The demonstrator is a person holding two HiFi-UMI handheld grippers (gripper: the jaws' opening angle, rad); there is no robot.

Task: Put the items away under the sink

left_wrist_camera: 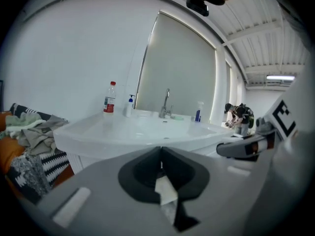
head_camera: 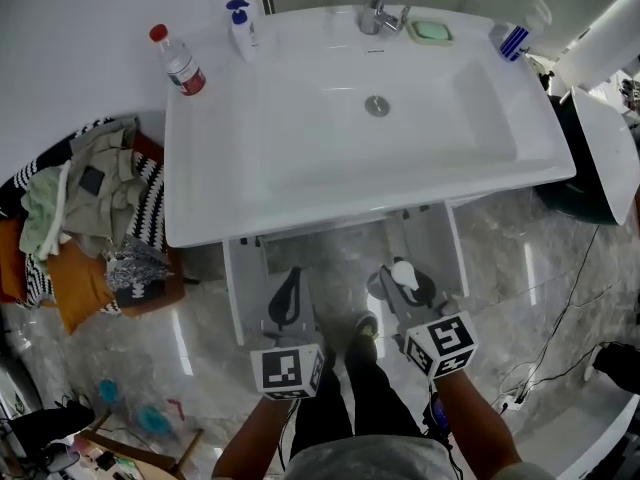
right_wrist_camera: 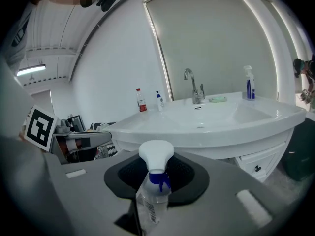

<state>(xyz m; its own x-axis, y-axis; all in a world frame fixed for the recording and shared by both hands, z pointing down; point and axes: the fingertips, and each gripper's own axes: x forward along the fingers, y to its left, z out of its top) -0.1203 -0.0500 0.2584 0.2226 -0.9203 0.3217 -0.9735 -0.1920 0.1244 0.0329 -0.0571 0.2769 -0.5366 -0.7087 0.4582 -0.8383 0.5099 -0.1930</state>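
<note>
Gripping a spray bottle [right_wrist_camera: 155, 181] upright, the right gripper [head_camera: 405, 286] has its jaws closed on the clear body, below the blue collar and white trigger head; small print runs down the bottle's side. The bottle sits just in front of the sink [head_camera: 300, 148], lower than its front edge, over the marbled floor [head_camera: 340, 253]. The left gripper [head_camera: 287, 293], near it on the left, has its jaws pressed together; a pale patch shows in the slot behind the tips, and I cannot tell what it is. Two white panels [head_camera: 240, 288] project from under the sink, one on each side, with both grippers between them. A heap of clothes [head_camera: 90, 218] crowds the floor left of the sink; cables [head_camera: 560, 338] trail to its right.
</note>
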